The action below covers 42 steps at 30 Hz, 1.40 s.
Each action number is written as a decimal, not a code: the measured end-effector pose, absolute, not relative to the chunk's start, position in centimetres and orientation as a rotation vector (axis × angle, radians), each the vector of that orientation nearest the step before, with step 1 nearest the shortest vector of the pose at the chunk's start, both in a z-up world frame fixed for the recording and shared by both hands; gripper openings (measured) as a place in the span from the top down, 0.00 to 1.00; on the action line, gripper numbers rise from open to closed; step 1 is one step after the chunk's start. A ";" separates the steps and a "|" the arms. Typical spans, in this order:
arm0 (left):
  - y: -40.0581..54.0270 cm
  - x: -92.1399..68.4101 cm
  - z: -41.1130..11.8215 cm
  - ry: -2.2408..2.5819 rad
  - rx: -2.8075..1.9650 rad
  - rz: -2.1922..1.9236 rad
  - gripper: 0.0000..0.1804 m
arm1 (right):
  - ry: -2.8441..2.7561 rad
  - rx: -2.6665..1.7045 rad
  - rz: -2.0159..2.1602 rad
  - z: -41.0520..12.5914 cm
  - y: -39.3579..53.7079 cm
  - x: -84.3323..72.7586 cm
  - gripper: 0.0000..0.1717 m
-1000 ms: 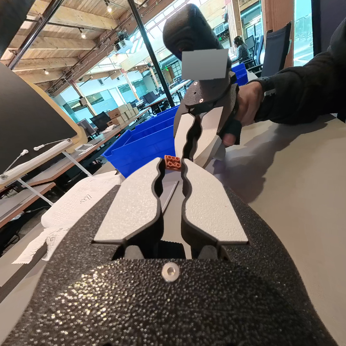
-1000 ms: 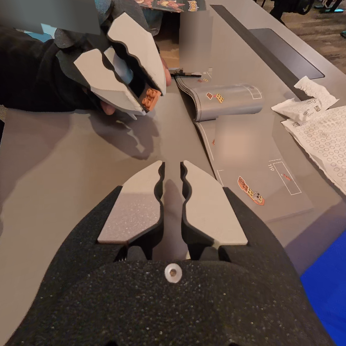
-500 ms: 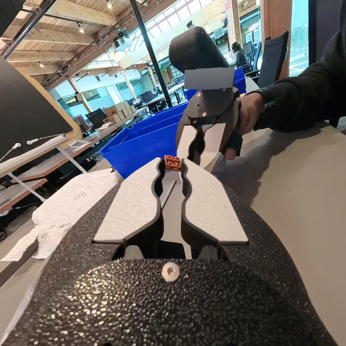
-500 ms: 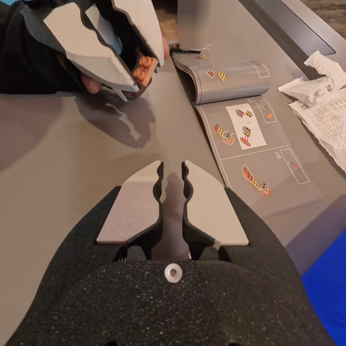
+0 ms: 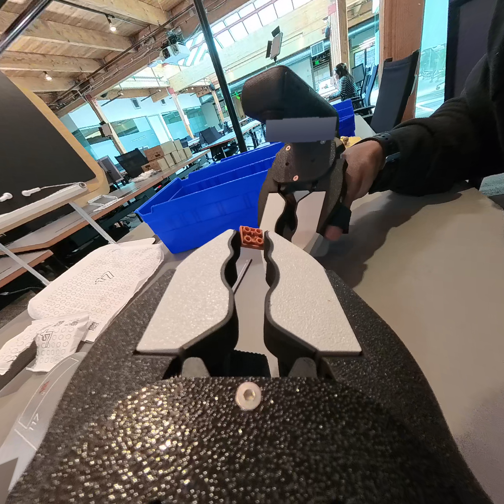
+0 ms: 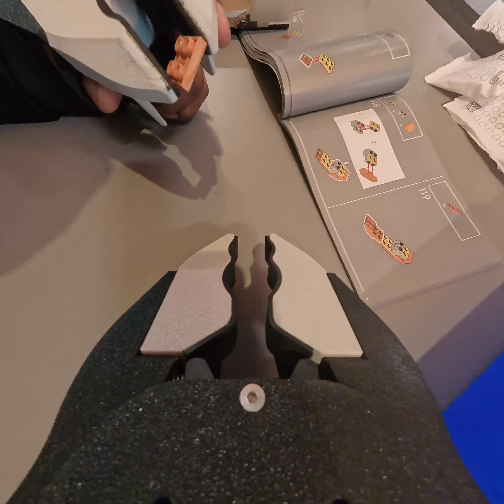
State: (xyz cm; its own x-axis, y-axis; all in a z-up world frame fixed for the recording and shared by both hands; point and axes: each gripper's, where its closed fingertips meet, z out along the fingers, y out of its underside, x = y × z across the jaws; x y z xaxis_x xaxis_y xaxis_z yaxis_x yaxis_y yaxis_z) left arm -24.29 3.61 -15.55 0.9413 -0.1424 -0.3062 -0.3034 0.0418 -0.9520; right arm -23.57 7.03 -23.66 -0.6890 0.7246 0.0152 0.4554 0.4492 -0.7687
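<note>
My left gripper [image 5: 251, 236] clamps the orange brick [image 5: 251, 237] at its tips, underside showing, while my right gripper [image 6: 251, 240] hovers apart and empty over the table [image 6: 109, 218].

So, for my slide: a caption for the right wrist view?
Empty right gripper faces left gripper pinching an orange brick.

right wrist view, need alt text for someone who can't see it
The right gripper hangs open and empty over a grey table. Beyond it the left gripper clamps a small orange brick, beside an open instruction booklet.
</note>
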 end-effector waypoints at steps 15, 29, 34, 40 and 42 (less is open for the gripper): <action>3.9 -24.0 -16.6 0.385 -1.611 0.083 0.91 | -2.399 -1.005 1.133 -23.8 6.8 -23.2 0.86; 3.4 -22.0 -20.1 0.474 -1.852 -0.146 0.91 | -2.382 -0.733 1.366 -21.0 4.2 -21.8 0.79; 3.3 -21.3 -20.3 0.512 -1.860 -0.167 0.91 | -2.379 -0.609 1.399 -20.5 3.2 -20.9 0.79; 3.2 -21.1 -20.3 0.517 -1.860 -0.181 0.91 | -2.374 -0.578 1.401 -20.4 2.9 -20.8 0.80; 3.2 -21.1 -20.3 0.517 -1.859 -0.182 0.91 | -2.373 -0.587 1.401 -20.5 2.9 -20.8 0.80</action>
